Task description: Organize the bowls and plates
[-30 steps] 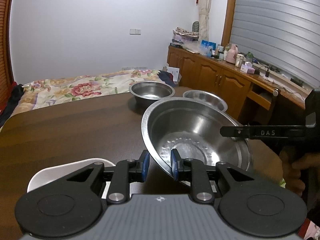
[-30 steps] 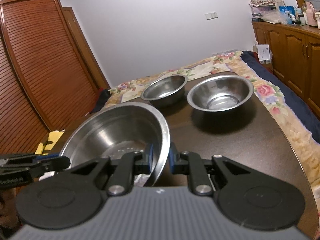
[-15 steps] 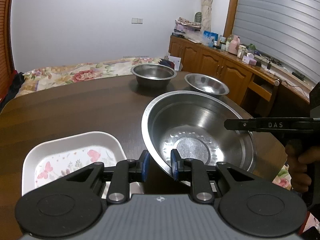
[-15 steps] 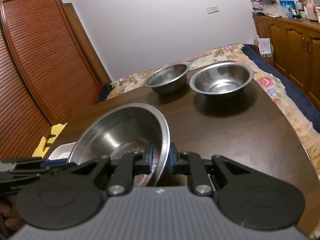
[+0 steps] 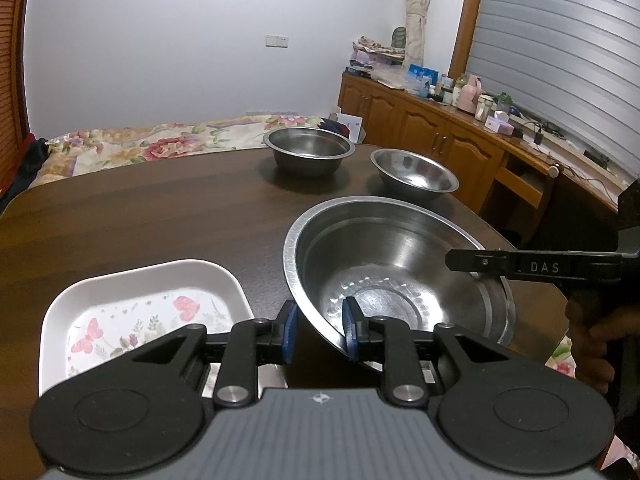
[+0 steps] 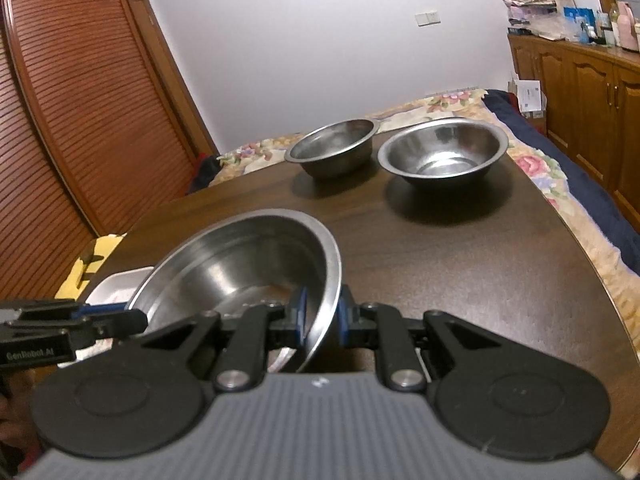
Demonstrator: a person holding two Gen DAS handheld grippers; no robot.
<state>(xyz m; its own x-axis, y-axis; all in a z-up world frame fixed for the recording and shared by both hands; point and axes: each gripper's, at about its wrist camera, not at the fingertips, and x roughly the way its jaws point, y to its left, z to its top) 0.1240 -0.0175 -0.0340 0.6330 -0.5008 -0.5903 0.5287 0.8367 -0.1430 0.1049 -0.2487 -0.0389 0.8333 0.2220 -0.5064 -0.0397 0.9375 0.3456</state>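
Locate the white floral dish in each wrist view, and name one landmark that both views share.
Left wrist: the white floral dish fills the lower left, beside the big steel bowl.
Right wrist: only a corner of it shows, far left, behind that bowl.
Shared landmark: the white wall switch.

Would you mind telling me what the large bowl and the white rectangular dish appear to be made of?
Large bowl: likely stainless steel, brushed shiny finish, mirror-like glints on the wall. White rectangular dish: glossy, with printed butterflies and flowers; ceramic or melamine, hard to tell.
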